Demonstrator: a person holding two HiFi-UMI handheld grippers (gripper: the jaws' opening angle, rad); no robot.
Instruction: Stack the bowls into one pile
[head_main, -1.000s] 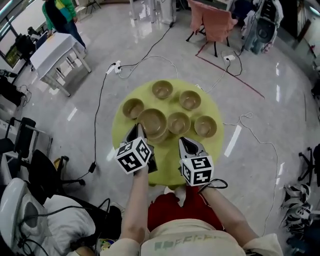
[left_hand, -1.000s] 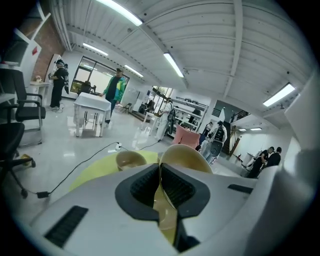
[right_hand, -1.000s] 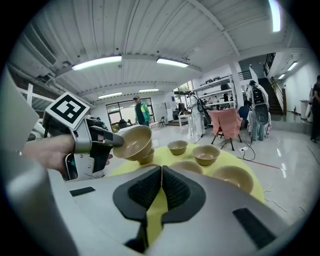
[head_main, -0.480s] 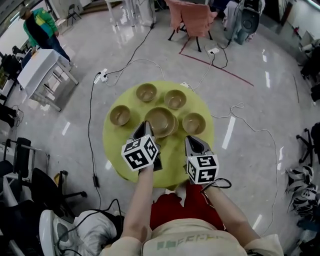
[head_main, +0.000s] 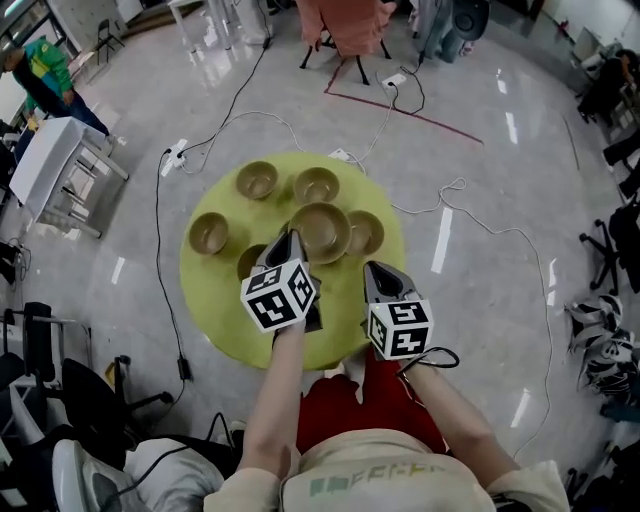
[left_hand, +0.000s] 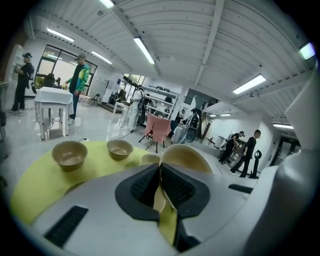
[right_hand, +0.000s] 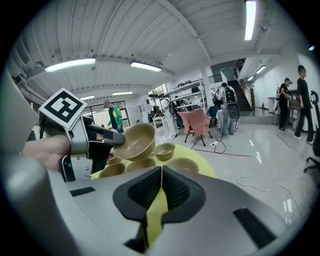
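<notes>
Several tan bowls sit on a round yellow table (head_main: 215, 310). My left gripper (head_main: 291, 243) is shut on the rim of one tan bowl (head_main: 320, 230) and holds it in the air, tilted, above the bowls in the table's middle. In the left gripper view that rim (left_hand: 184, 156) runs between the jaws of the left gripper (left_hand: 160, 167). The right gripper view shows the held bowl (right_hand: 135, 141) hanging over another bowl (right_hand: 141, 164). My right gripper (head_main: 376, 272) (right_hand: 161, 170) is shut on nothing, near the table's front right.
Loose bowls stand at the back (head_main: 257, 180) (head_main: 316, 184), left (head_main: 209, 232), right (head_main: 368, 234) and beside my left gripper (head_main: 249, 262). Cables (head_main: 470, 215) trail over the shiny floor. A white table (head_main: 50, 160) and a person (head_main: 45, 70) stand far left.
My left gripper has lifted the bowl off the table and carried it rightward over the middle bowl. A bowl that lay under it now shows at its left. The right gripper has stayed put.
</notes>
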